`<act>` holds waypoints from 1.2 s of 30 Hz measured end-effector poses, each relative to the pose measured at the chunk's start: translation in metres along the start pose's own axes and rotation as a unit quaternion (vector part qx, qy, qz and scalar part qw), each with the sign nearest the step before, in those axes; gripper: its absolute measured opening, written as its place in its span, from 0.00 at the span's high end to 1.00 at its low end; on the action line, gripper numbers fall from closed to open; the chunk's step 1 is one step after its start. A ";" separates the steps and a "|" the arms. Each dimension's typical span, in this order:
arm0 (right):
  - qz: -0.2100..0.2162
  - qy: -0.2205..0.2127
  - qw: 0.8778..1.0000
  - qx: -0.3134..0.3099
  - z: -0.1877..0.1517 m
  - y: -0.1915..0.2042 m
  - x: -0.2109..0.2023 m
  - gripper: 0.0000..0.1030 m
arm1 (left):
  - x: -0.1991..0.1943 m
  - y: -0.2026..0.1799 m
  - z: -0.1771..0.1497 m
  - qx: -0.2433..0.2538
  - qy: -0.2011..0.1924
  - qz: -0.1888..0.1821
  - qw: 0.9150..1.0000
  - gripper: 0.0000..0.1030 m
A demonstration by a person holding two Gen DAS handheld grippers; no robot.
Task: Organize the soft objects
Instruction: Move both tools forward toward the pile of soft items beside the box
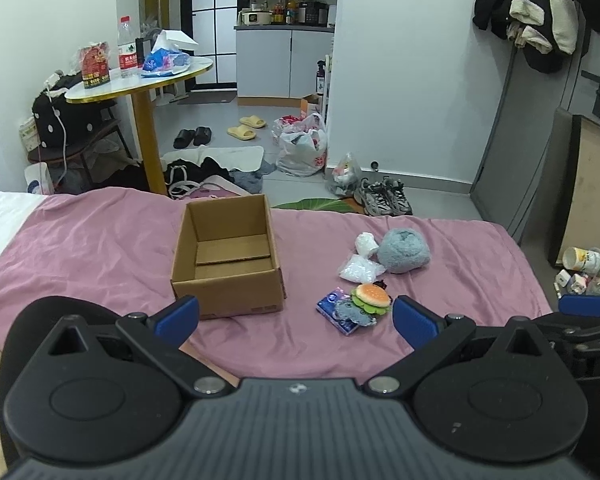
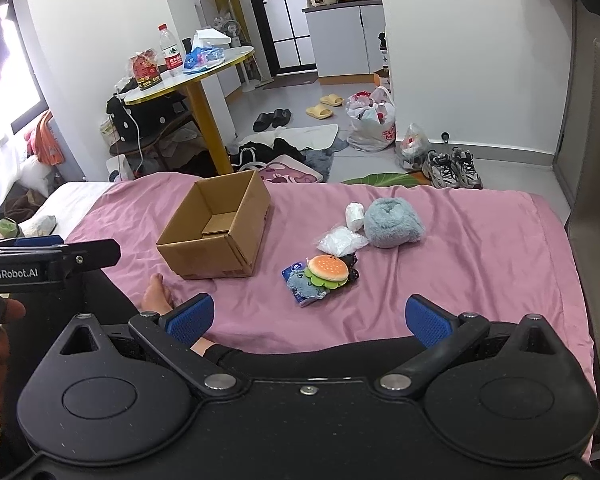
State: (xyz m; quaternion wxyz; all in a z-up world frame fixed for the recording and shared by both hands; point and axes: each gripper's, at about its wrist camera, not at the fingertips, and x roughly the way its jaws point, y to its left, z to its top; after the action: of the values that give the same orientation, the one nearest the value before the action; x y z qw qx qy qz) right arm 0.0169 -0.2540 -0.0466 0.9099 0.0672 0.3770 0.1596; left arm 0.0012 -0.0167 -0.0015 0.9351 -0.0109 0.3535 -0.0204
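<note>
Hovering wide-spread and empty above the pink bedsheet (image 1: 100, 240): left gripper (image 1: 296, 320), right gripper (image 2: 308, 316).

Under the burger plush (image 2: 327, 269), a dark item (image 2: 351, 266) shows only an edge, too little to identify. The blue packet (image 2: 296, 280) is largely covered by the burger plush and a grey-blue piece (image 2: 305, 286). Beside the burger plush, the white bag's (image 2: 342, 241) contents are unreadable. A foot (image 2: 156, 294) is partly hidden behind the right tongs (image 2: 308, 316).
</note>
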 end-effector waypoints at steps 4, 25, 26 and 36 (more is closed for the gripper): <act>-0.003 0.000 1.000 0.002 -0.001 -0.002 -0.001 0.00 | -0.002 0.001 0.001 -0.002 -0.004 0.003 1.000 0.01; -0.015 -0.006 1.000 0.000 -0.004 0.001 -0.003 0.00 | -0.007 0.001 0.002 -0.003 -0.011 -0.012 1.000 0.01; -0.016 -0.005 1.000 0.000 -0.003 0.001 -0.003 0.00 | -0.008 0.002 0.002 -0.003 -0.012 -0.012 1.000 0.01; -0.016 -0.005 1.000 0.001 -0.002 0.001 -0.003 0.00 | -0.011 0.006 0.001 -0.006 -0.021 -0.017 1.000 0.01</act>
State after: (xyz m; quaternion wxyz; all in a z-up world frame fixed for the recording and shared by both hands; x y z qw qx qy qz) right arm 0.0137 -0.2543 -0.0459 0.9141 0.0624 0.3737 0.1444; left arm -0.0059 -0.0104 0.0060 0.9416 -0.0231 0.3341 -0.0342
